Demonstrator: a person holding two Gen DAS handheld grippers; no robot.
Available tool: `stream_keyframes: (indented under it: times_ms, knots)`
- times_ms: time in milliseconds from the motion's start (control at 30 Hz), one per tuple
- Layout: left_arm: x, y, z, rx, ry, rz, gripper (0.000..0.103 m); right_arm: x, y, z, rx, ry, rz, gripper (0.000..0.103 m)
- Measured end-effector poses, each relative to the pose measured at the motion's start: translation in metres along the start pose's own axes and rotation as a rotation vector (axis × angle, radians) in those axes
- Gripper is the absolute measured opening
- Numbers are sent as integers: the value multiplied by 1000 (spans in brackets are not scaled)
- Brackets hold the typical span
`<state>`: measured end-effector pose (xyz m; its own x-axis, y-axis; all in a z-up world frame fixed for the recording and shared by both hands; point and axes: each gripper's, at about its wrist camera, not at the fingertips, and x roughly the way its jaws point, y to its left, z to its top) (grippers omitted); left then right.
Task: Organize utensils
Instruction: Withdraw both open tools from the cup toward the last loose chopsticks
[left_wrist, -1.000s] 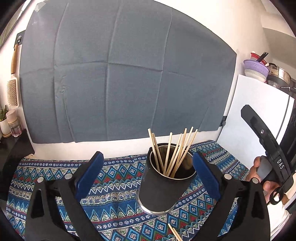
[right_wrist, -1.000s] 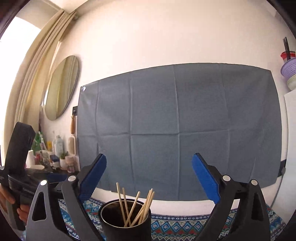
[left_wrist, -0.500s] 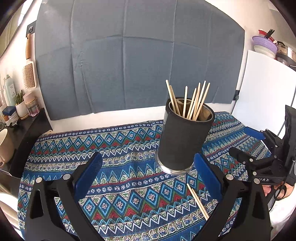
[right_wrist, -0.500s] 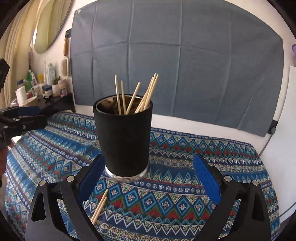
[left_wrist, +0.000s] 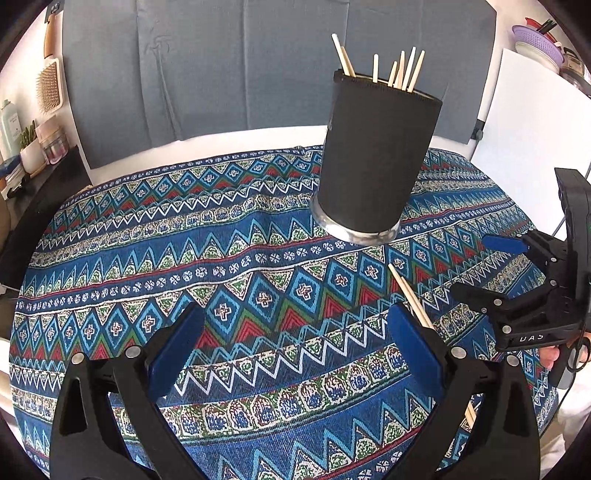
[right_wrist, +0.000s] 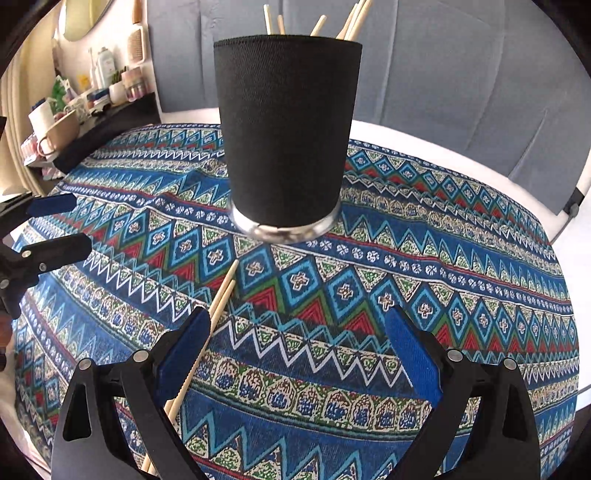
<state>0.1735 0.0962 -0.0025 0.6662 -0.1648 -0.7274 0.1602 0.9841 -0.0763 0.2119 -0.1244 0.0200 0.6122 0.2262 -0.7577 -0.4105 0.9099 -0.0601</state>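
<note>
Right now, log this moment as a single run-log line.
left gripper: open, empty | right gripper: open, empty | chopstick pair: loose on cloth | holder: upright, holds chopsticks

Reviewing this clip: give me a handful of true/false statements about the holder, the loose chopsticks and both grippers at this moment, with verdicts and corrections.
1. The black holder stands upright on the patterned cloth. True.
2. The holder is empty. False: several chopsticks in the holder stick up out of its top.
3. A loose pair of chopsticks lies on the cloth in front of the holder. True.
4. The right gripper is clamped on the loose pair. False: its jaws are wide apart and hold nothing; the pair passes beside one finger.
5. The left gripper is open and empty. True.
6. The holder lies between the left gripper's fingers. False: it stands beyond them, apart.
</note>
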Motion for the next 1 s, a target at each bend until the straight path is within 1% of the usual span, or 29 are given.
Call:
stream_keyframes:
  times_ms: [100,200,400,533,633,767,833,900,967,1000]
  knots:
    - [7,-2,-8,0,28,-1,97,7,2,-4,8,50,10,91]
    - [14,-6,-13,6,49,0,97,13,6,-8,-3,82,16,91]
    - [23,-14,-16,28,80,2,97,23,15,-11,-47,110,-51,91]
    - [25,-14,-17,25,89,4,97,22,16,-15,-48,97,-53,91]
    - [30,-12,-16,5,102,-5,97,25,13,-14,-9,122,-43,91]
    - [36,-7,-17,-27,135,-19,97,30,5,-8,44,170,-3,91]
    - [38,-5,-17,-42,144,-25,97,32,-2,-5,81,177,27,91]
    - [39,-3,-17,-54,146,-27,97,32,-8,-1,116,178,75,91]
    - [39,-2,-17,-64,150,-27,97,33,-8,0,138,203,114,92]
    - [39,-1,-16,-68,151,-28,97,32,-7,1,131,202,110,91]
